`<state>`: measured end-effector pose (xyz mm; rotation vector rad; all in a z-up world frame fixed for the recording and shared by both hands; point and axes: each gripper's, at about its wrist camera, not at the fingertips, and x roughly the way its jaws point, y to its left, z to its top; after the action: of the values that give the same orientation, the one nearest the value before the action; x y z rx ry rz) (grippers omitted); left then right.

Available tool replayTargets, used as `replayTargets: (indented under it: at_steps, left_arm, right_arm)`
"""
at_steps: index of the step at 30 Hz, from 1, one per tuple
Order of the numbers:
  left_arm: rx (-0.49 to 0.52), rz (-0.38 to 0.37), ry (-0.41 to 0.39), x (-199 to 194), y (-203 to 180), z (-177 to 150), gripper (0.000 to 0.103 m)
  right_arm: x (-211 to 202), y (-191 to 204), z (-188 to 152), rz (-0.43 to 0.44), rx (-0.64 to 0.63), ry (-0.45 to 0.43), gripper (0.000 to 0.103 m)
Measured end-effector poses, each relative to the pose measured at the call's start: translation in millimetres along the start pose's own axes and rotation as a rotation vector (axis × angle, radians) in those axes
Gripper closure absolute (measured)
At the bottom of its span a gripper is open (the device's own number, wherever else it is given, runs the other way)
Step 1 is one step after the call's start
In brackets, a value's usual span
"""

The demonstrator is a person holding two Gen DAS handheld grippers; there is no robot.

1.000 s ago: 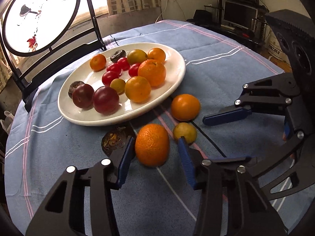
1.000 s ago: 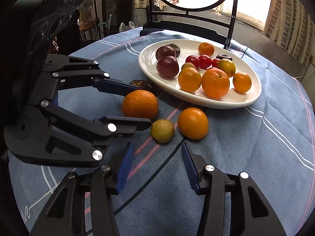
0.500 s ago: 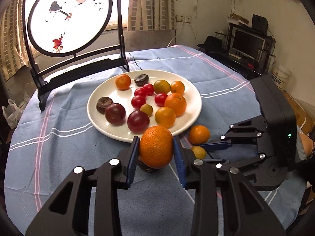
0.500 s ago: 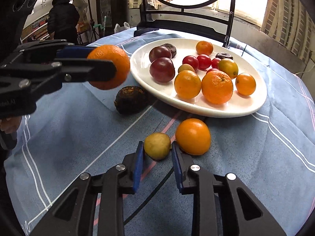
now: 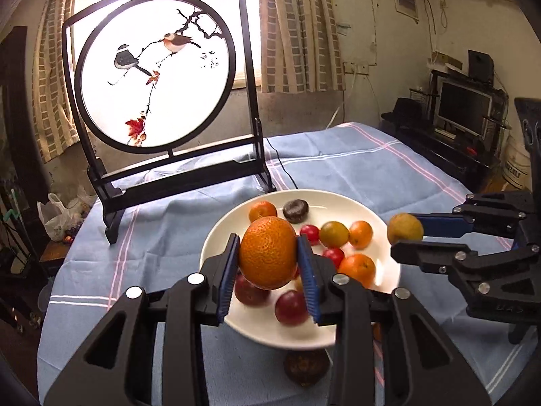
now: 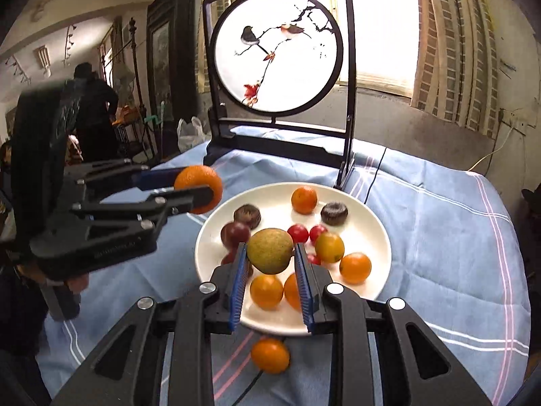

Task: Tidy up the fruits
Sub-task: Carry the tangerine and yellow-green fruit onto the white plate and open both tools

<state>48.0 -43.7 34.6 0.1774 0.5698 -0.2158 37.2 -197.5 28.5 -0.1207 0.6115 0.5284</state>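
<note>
Both tongs have risen since a second ago: your left gripper (image 5: 268, 258) pinches the orange (image 5: 268, 252), your right gripper (image 6: 270, 262) the yellow fruit (image 6: 269, 251), each above the plate (image 6: 378, 233).

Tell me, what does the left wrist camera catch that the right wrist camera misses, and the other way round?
Only the left wrist view shows a dark fruit on the cloth below the plate, plus a monitor by the wall. Only the right wrist view shows a loose orange on the cloth and a person in black behind. Both show the white plate of fruit, the bird screen, the left gripper clamping a large orange, and the right gripper clamping a yellow-green fruit.
</note>
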Motion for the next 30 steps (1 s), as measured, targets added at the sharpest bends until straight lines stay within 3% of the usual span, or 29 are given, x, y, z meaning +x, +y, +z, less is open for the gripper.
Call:
replayTargets:
  at_steps: [9, 12, 29, 30]
  left_arm:
    - [-0.101, -0.012, 0.085, 62, 7, -2, 0.069]
    - [-0.077, 0.0, 0.104, 72, 5, -8, 0.069]
    - [-0.06, 0.025, 0.121, 79, 0, -14, 0.068]
    - [-0.059, 0.029, 0.118, 79, 0, -14, 0.068]
  right_arm:
    - [51, -22, 21, 0.016, 0.124, -0.019, 0.076]
    - [61, -18, 18, 0.022, 0.116, -0.005, 0.075]
    - [75, -22, 10, 0.003, 0.131, 0.029, 0.074]
    - [77, -24, 9, -0.003, 0.14, 0.03, 0.063]
